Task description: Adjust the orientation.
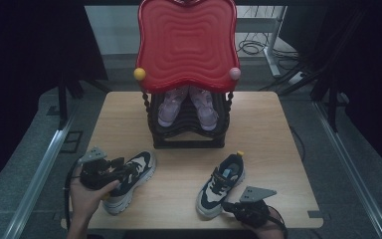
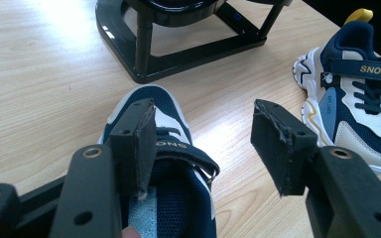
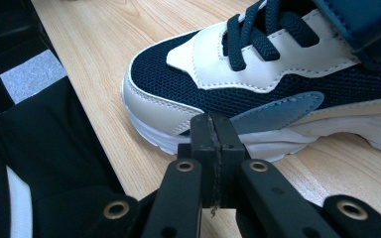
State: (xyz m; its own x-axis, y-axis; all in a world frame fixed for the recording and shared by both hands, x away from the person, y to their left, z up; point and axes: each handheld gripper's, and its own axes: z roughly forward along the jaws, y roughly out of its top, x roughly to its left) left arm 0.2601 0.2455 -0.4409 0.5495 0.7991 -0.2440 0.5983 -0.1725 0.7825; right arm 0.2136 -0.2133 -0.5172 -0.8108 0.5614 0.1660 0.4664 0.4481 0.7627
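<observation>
Judging by the scene, shelving is partly done: 2 pink shoes [image 1: 188, 106] sit in the black rack [image 1: 188, 139], 2 navy-and-white sneakers remain on the table [image 1: 179, 174]. The left gripper [image 2: 203, 144], jaws apart, straddles the near-left sneaker [image 1: 129, 180]; the right gripper [image 3: 213, 144], jaws together and empty, rests beside the near-right sneaker [image 1: 221, 184].

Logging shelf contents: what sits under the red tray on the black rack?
Under the red tray, the black rack holds a pair of pink shoes. Their heels are hidden by the tray.
</observation>
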